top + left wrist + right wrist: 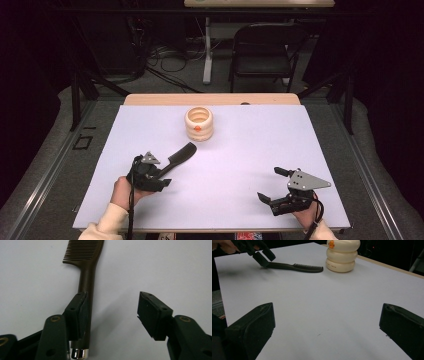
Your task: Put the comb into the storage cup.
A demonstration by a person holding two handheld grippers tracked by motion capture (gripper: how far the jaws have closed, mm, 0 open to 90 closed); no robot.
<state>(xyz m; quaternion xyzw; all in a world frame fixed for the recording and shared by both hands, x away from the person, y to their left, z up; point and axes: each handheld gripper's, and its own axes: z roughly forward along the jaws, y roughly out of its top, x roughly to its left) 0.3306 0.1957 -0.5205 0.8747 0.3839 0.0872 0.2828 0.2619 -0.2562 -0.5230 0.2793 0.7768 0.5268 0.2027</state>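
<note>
Two grippers, high view: left gripper (167,172) and right gripper (269,184), each black and angular with a grey three-cornered plate, both near the table's front edge, well apart.
Table, high view: one flat white surface (240,150) with a pale wooden strip along its far edge.
Comb, high view: one dark plastic comb (179,156), long and slightly curved, left of centre, teeth end toward the far edge, handle end at the left gripper.
Container, high view: one cream ribbed container (199,123), three stacked rounded rings with an orange dot, near the far edge at centre, close to the comb's tip but apart.
Chair, high view: one black folding chair (262,50) on the floor beyond the table.
Left gripper view: jaws open; comb handle (86,302) smooth brown with one shiny metal cap, lying against the left-hand pad, the other pad well clear; fine straight teeth at top.
Right gripper view: jaws wide open over bare surface, nothing between; comb (294,266) flat on the surface, cream container (342,255) just beyond its teeth.
</note>
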